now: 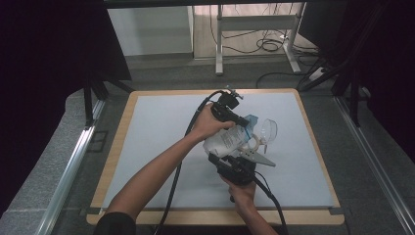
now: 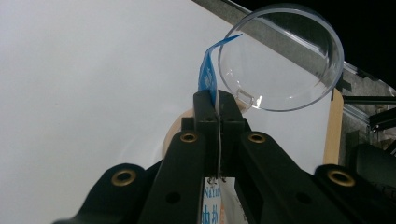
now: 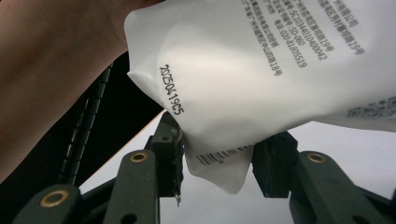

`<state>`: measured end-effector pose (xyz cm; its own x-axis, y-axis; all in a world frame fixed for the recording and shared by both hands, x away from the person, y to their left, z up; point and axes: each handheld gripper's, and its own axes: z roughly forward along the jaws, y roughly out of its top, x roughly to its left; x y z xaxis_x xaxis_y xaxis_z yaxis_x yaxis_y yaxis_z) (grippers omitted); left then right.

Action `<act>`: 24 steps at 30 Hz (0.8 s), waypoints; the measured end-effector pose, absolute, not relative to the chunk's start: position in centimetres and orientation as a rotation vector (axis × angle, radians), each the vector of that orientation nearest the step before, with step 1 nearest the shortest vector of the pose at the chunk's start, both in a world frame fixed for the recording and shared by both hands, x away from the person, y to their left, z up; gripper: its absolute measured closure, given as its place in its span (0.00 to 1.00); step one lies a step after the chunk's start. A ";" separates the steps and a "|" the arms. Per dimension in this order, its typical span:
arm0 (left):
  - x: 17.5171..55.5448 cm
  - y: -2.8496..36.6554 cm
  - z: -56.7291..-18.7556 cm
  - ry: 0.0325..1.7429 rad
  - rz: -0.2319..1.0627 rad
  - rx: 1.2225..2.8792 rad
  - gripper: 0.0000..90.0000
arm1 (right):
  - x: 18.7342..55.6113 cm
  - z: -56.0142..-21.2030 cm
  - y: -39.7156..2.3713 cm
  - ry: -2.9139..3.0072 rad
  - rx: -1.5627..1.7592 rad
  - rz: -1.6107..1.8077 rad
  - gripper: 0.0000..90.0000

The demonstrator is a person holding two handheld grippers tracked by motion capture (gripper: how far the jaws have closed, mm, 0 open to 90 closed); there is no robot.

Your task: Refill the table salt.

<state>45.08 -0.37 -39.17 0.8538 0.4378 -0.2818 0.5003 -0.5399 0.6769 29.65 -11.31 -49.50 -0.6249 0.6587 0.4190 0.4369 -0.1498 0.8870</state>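
**Pouring from a soft pouch into a clear cup: grip and tilt**

White sheeting (image 1: 161,147) covers the wooden-edged table (image 1: 117,152), above which a white printed refill pouch (image 1: 226,142) is held tilted, its blue top edge (image 1: 251,121) directed toward a clear plastic cup (image 1: 268,130) just beside it. The cup's rim (image 2: 280,56) is seen as a transparent circle immediately beyond the blue strip (image 2: 207,70) in the left gripper view. The left gripper (image 1: 234,116) is closed tightly on that thin blue edge, its jaws pressed flat together around the film. The right gripper (image 1: 238,164) is closed on the pouch's lower corner (image 3: 219,170), the jaws standing partly apart with the barcode end of the bag pinched between the pads (image 3: 170,154).

For the step to be done well, the blue edge is best kept directly over the cup's opening and the lower corner raised gradually, so that the contents are fed slowly. Whether the pouch is already opened cannot be told. A slack bag is likely to fold; tension between the two grips should be maintained.
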 end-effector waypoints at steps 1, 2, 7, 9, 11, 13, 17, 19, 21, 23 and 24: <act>45.1 -0.4 -39.2 0.679 -0.099 2.222 1.00 | 29.7 -49.5 -11.3 1.923 1.264 1.874 0.65; 45.2 -0.4 -39.1 0.680 -0.100 2.224 1.00 | 29.7 -49.5 -11.3 1.921 1.263 1.879 0.65; 45.3 -0.6 -38.9 0.675 -0.094 2.241 1.00 | 29.7 -49.3 -11.5 1.912 1.289 1.902 0.65; 45.2 -0.6 -38.9 0.674 -0.095 2.242 1.00 | 29.7 -49.3 -11.5 1.909 1.288 1.902 0.65; 45.3 -0.7 -38.9 0.673 -0.097 2.243 1.00 | 29.6 -49.2 -11.5 1.908 1.291 1.902 0.65; 45.3 -0.7 -39.0 0.672 -0.098 2.243 1.00 | 29.6 -49.2 -11.5 1.908 1.294 1.897 0.65; 45.3 -0.6 -39.0 0.672 -0.098 2.242 1.00 | 29.6 -49.2 -11.5 1.908 1.300 1.900 0.65; 45.4 -0.6 -39.0 0.674 -0.099 2.240 1.00 | 29.7 -49.2 -11.5 1.908 1.301 1.900 0.65; 45.4 -0.5 -39.0 0.676 -0.102 2.238 1.00 | 29.7 -49.2 -11.5 1.910 1.304 1.900 0.65; 45.4 -0.5 -39.0 0.677 -0.104 2.237 1.00 | 29.7 -49.2 -11.5 1.912 1.303 1.902 0.65; 45.4 -0.5 -39.1 0.676 -0.104 2.236 1.00 | 29.7 -49.2 -11.5 1.912 1.305 1.900 0.65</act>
